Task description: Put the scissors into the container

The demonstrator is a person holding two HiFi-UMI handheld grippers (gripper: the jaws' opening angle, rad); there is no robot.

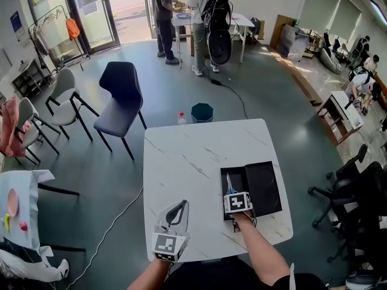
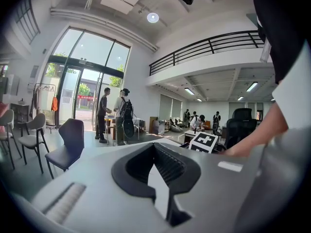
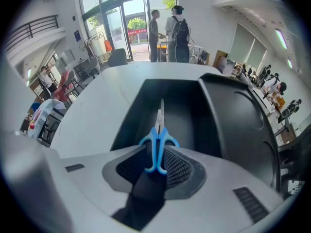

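Right gripper view: scissors, blades toward 12 o'clock, inside container; right gripper spread wide around handles; release seemingly underway, next lift straight clear.

Large open-plan office or lab hall indicated. Glass entrance doors seen at upper left of head view, street visible beyond. Mezzanine with black railing seen at upper right of left gripper view; round ceiling lights mounted above. Loose chairs scattered over grey floor at left. Swivel office chairs grouped at right edge. Desks lined along right side, people seated there. Two standing people seen at white table, top centre. White marble-pattern counter set mid-frame.
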